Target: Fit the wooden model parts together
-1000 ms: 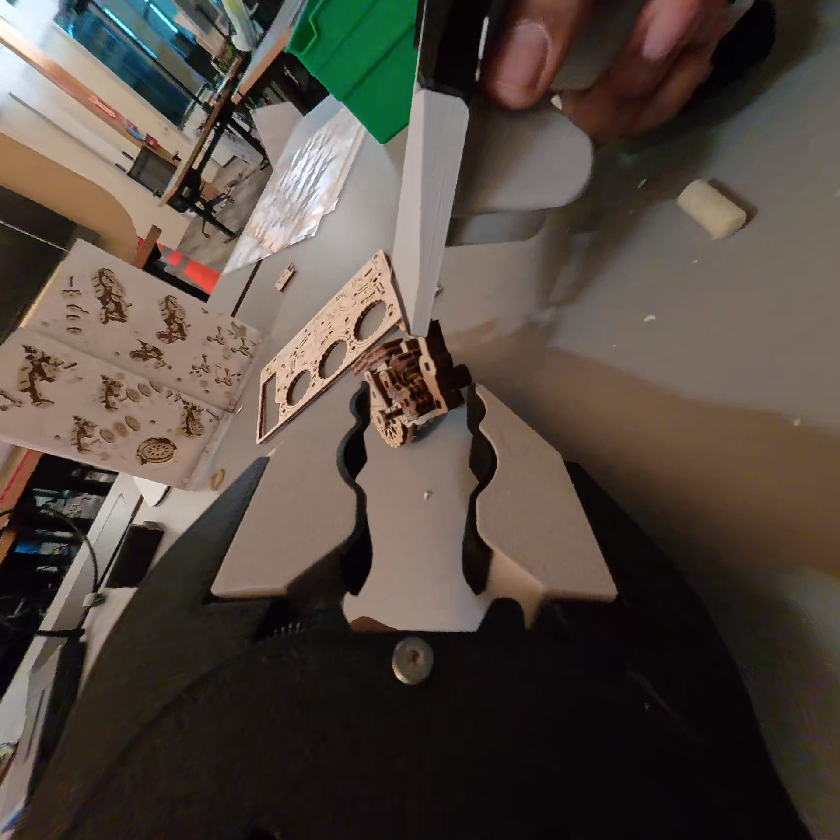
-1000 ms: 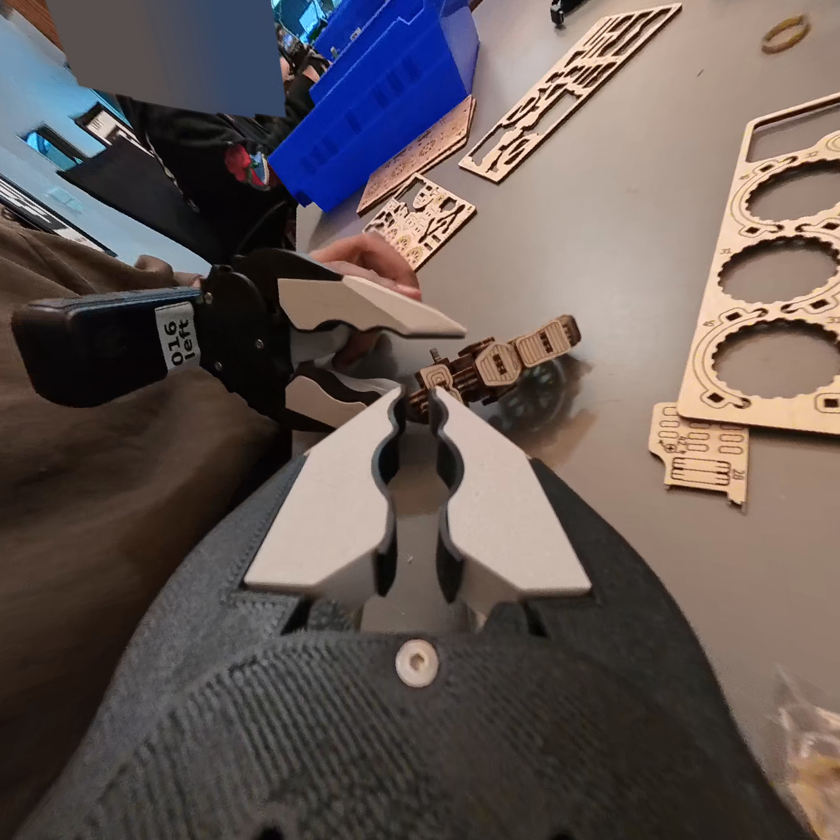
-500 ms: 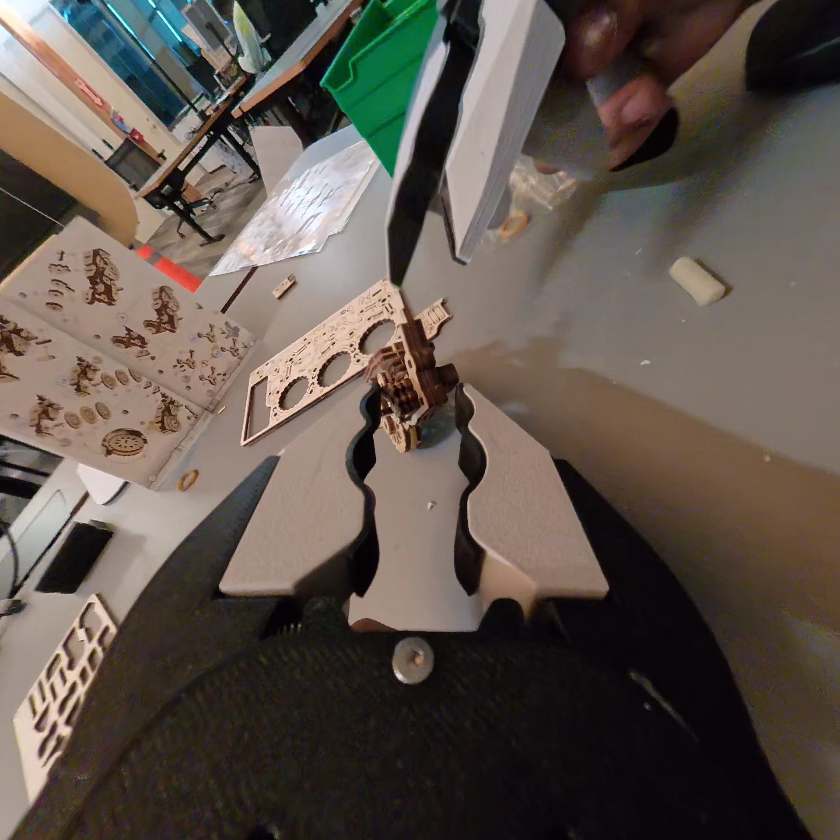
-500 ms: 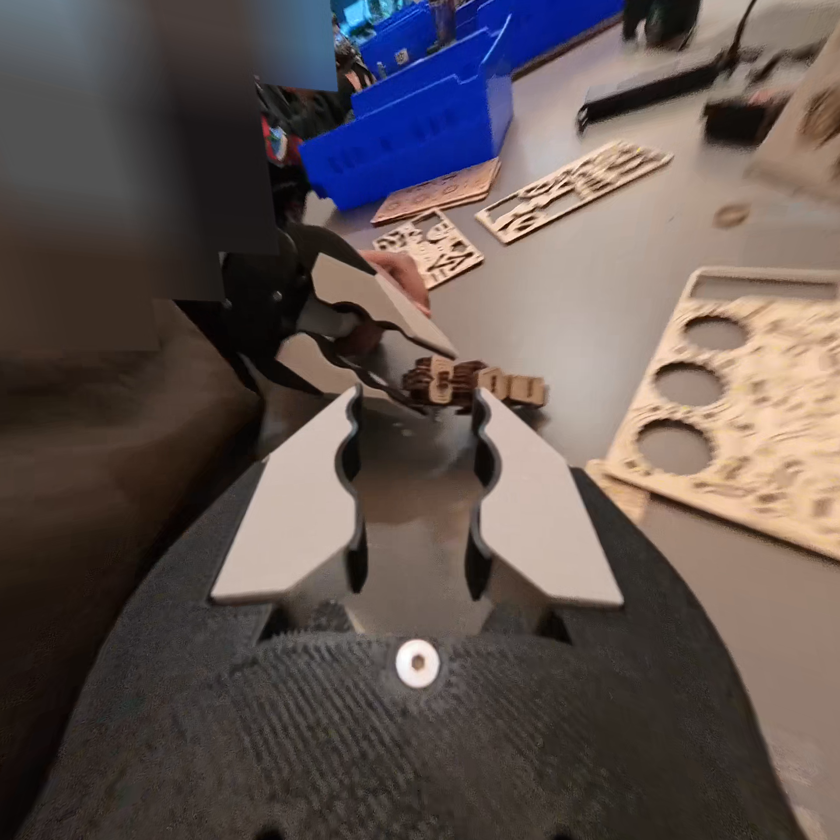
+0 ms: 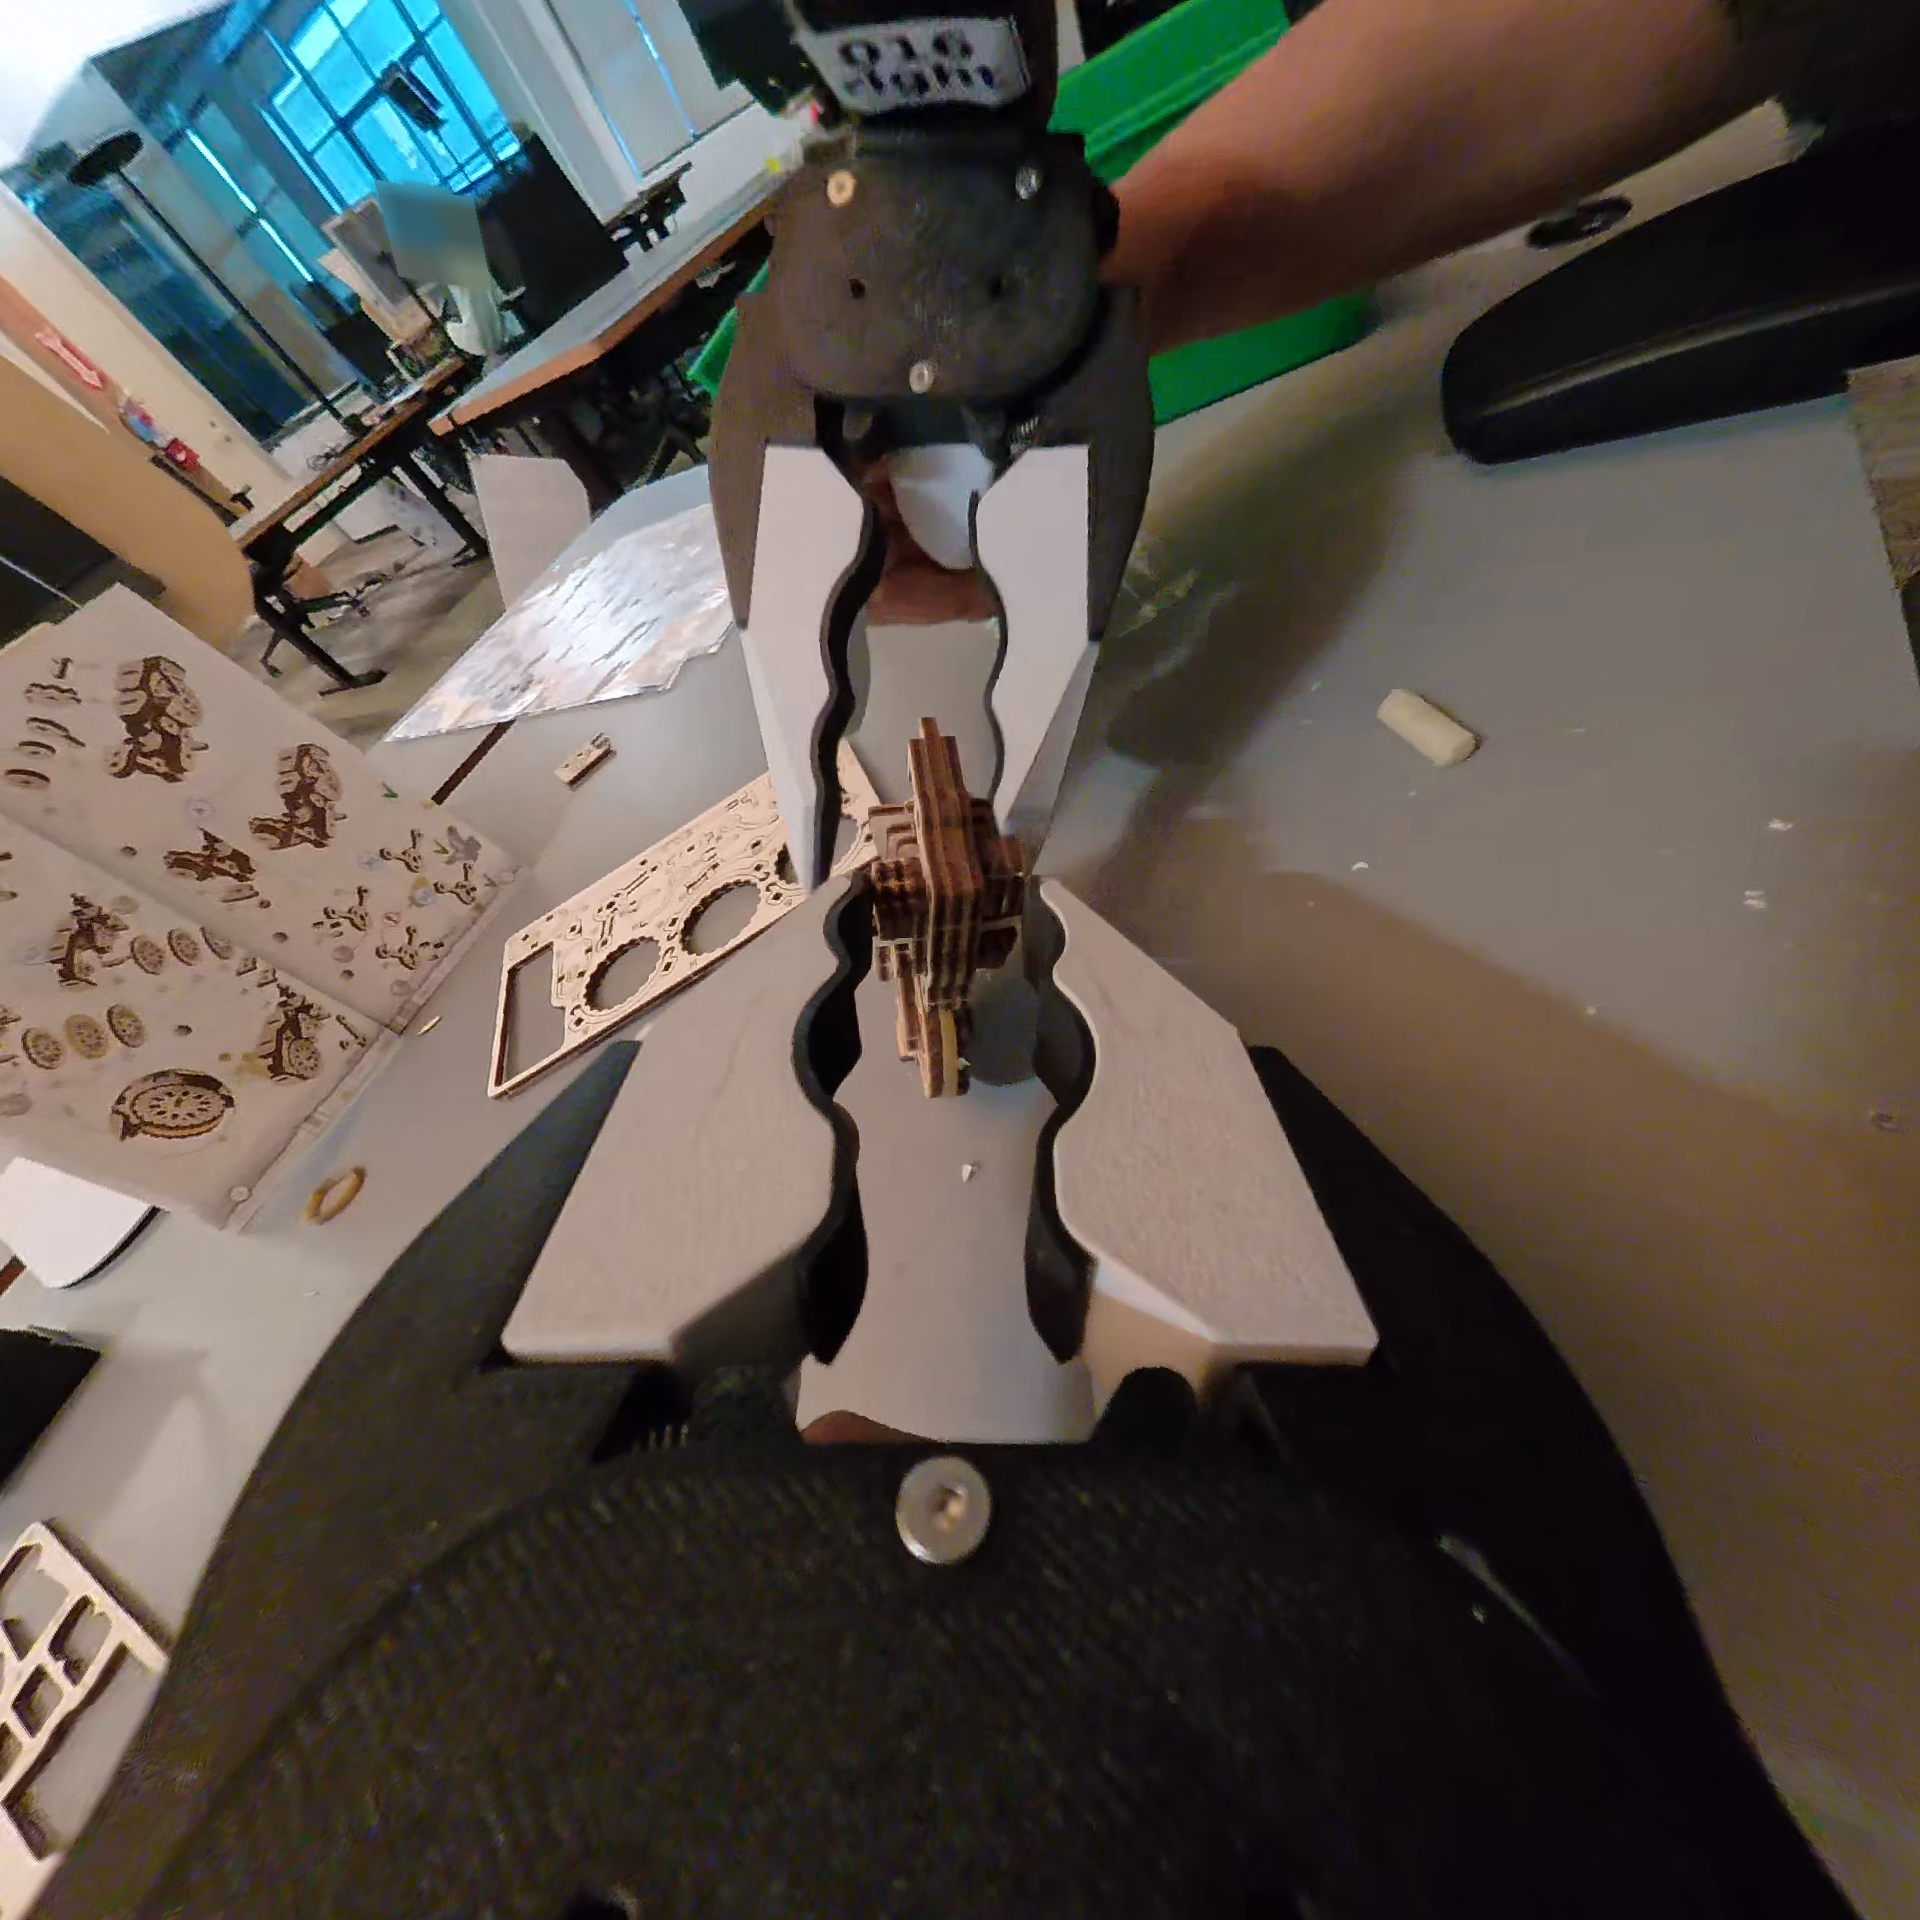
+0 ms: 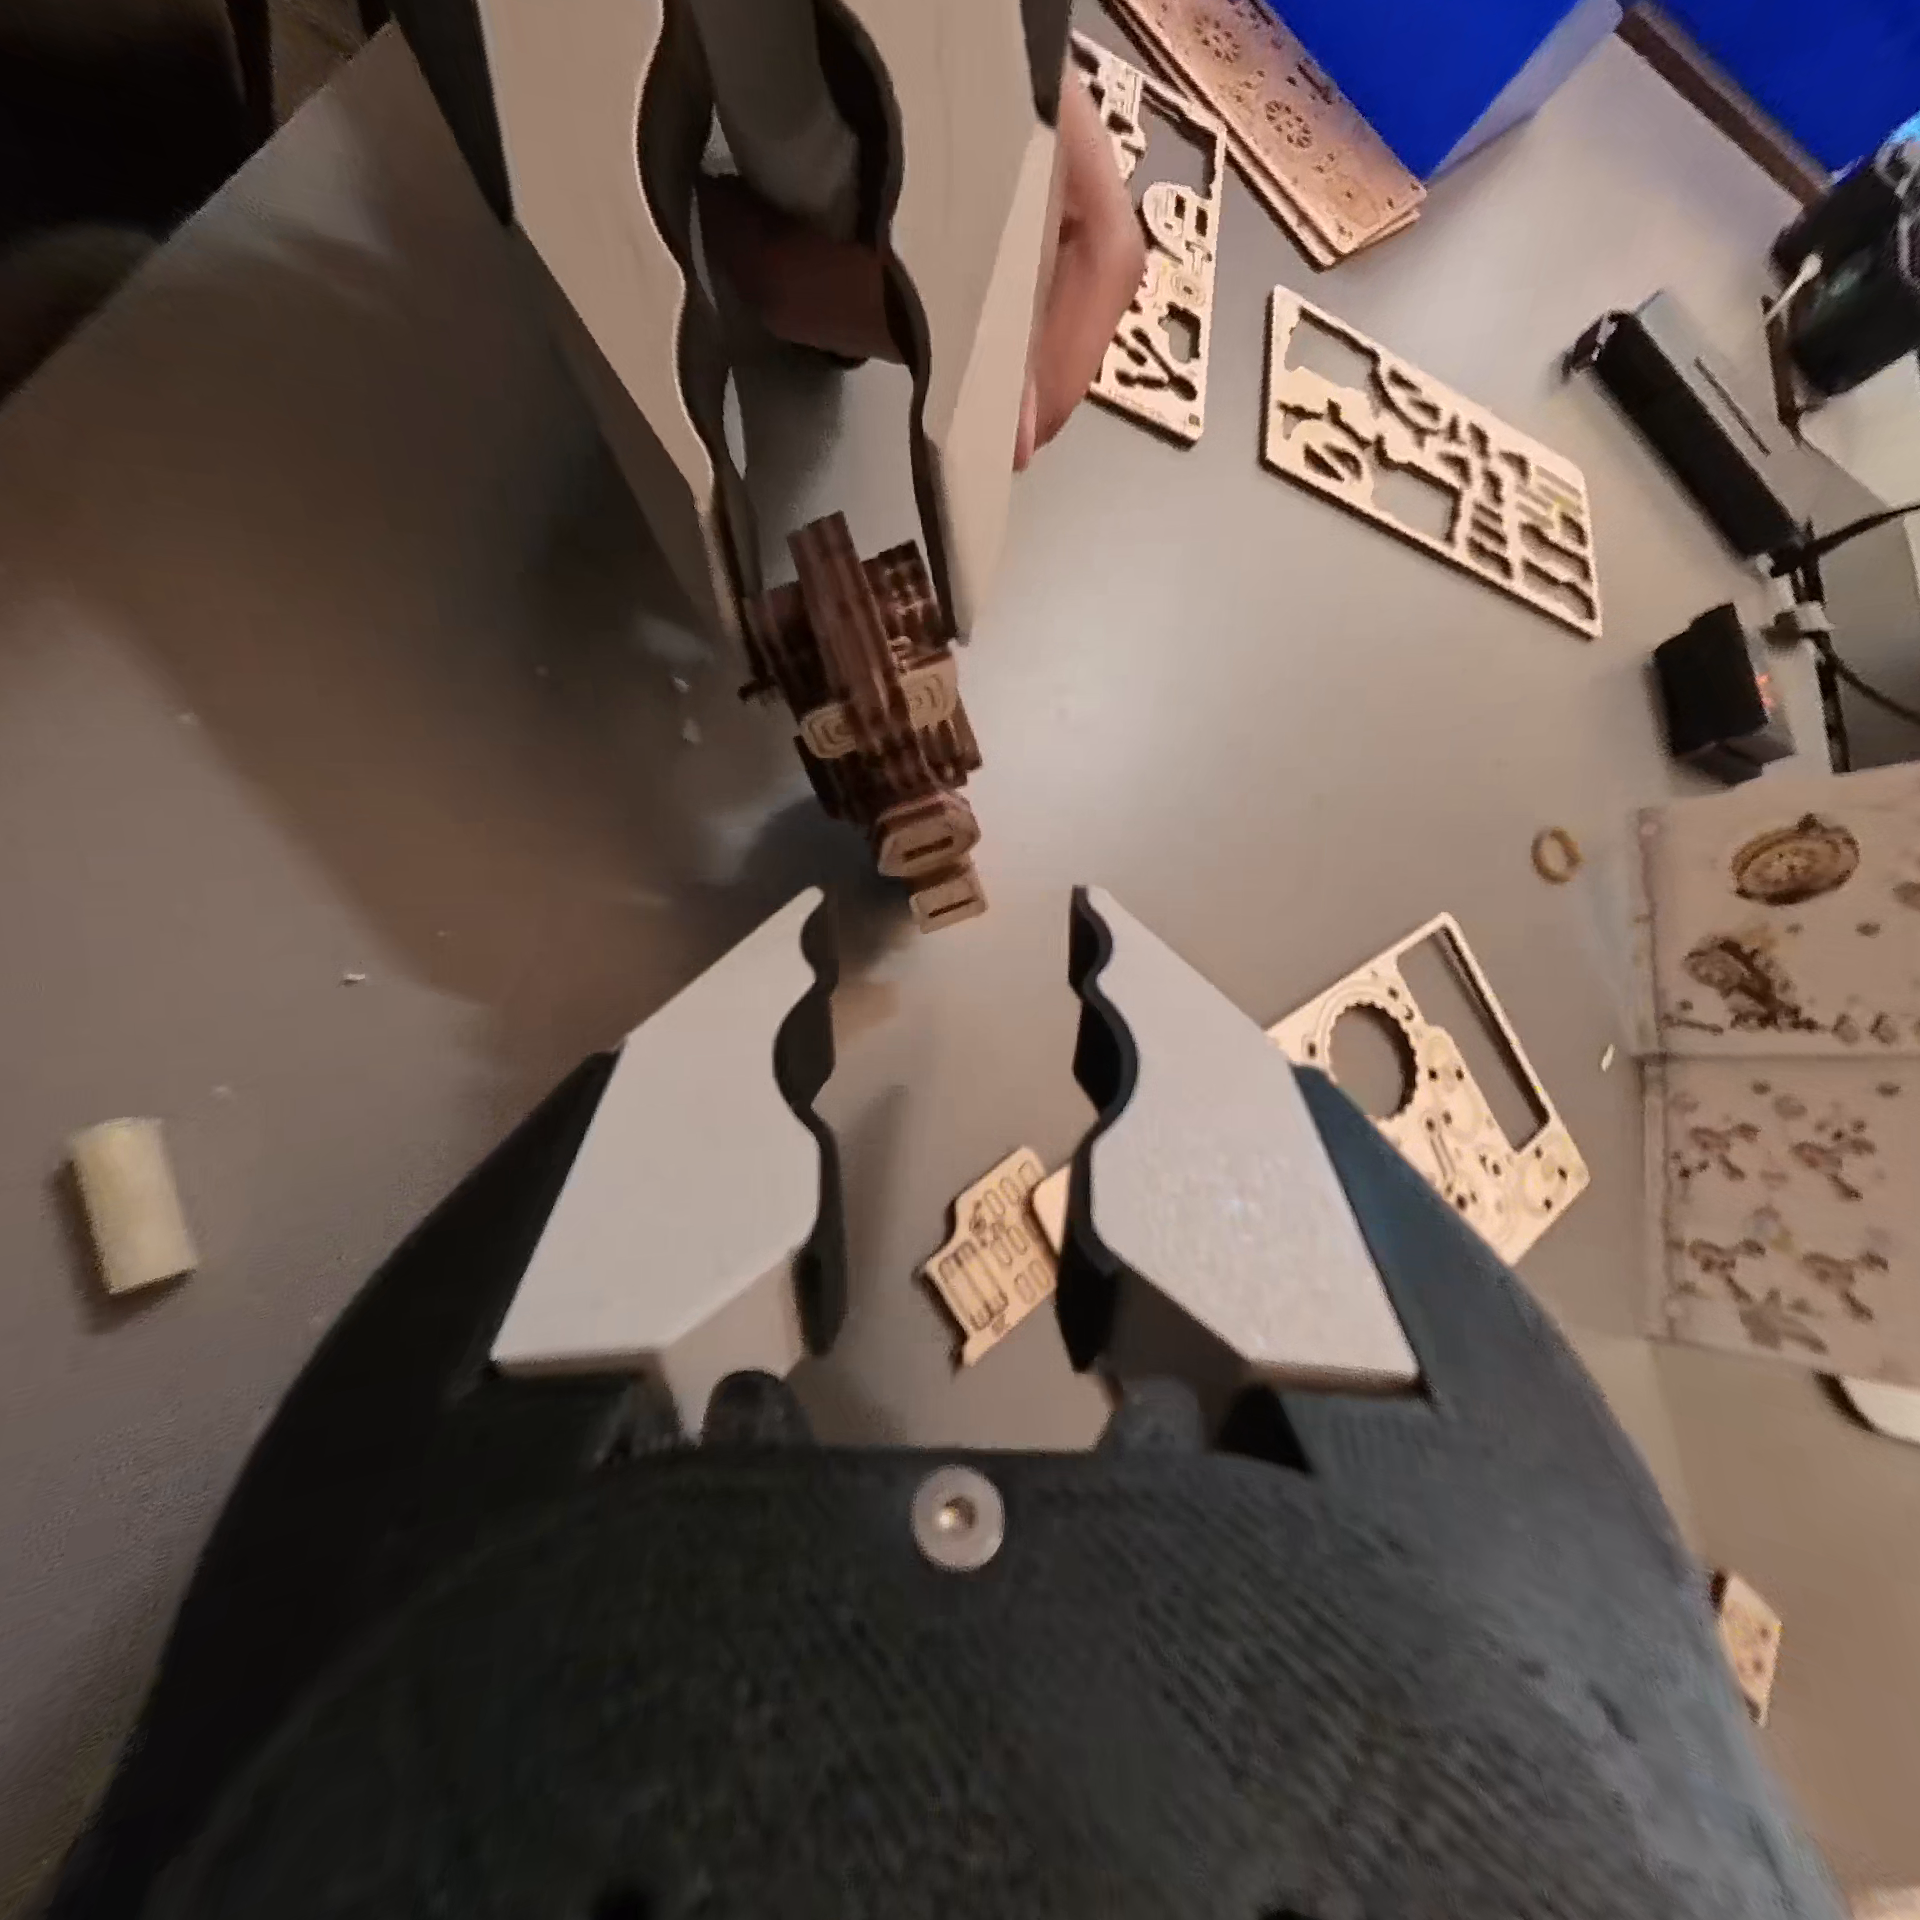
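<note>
A small dark-and-light wooden model assembly (image 5: 940, 914) sits between the tips of my left gripper (image 5: 940, 899), which is shut on it and holds it edge-up just above the grey table (image 5: 1455, 935). My right gripper (image 5: 920, 831) comes down from above, open, with its fingertips on either side of the model's top edge. In the right wrist view, the right gripper (image 6: 948, 902) is open and empty. The model (image 6: 862, 707) hangs from the left gripper (image 6: 842, 613), its light tabbed end just in front of the right jaws.
A punched wooden sheet with round holes (image 5: 644, 945) and an open instruction booklet (image 5: 187, 935) lie left. A green bin (image 5: 1226, 343) stands behind. A white cylinder (image 5: 1425, 727) lies right. More part sheets (image 6: 1423, 520), a small parts card (image 6: 987, 1268) and blue bins (image 6: 1538, 73) also show.
The right gripper let go of the model's end, opened wide and swung up to face the left gripper. The left jaws closed onto the model and turned it edge-up.
</note>
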The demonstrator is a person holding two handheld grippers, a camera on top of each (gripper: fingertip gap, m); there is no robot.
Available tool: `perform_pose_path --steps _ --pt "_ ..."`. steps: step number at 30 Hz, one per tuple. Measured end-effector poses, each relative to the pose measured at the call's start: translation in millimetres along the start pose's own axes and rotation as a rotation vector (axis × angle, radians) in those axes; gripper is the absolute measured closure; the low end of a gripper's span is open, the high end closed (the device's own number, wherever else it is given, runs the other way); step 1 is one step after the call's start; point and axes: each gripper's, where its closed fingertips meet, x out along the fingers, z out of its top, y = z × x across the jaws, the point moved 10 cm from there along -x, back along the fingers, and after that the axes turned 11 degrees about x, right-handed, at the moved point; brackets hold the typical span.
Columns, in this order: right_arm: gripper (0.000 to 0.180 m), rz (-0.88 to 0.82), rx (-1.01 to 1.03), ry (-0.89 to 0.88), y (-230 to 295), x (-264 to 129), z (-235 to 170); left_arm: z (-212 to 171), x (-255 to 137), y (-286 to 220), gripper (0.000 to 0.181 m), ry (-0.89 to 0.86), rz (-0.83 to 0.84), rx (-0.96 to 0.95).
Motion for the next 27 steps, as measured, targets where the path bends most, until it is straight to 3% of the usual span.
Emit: perform_pose_path --steps 9,15,18,22,25,27 --pt "0.16 0.021 -0.082 -0.043 2.0 16.6 3.8 -1.9 -4.7 6.4 0.152 -0.027 0.007 -0.055" --pt "0.16 0.006 -0.06 0.035 -2.9 2.6 13.2 -4.6 -5.5 15.9 0.116 -0.03 0.057 -0.111" --pt "0.161 0.039 -0.021 0.221 0.3 -2.9 18.8 -5.9 -6.1 22.3 0.109 -0.017 0.089 -0.154" --pt "0.161 0.04 0.026 0.517 8.7 -3.6 28.6 0.5 -11.8 23.3 0.113 -0.071 0.055 -0.2" --pt "0.161 0.033 0.07 0.662 14.9 -1.4 37.0 3.4 -11.6 17.5 0.127 -0.07 -0.01 -0.212" --pt "0.161 0.033 0.109 0.727 17.5 2.3 41.2 -0.4 -8.2 16.4 0.149 -0.014 0.022 -0.23"
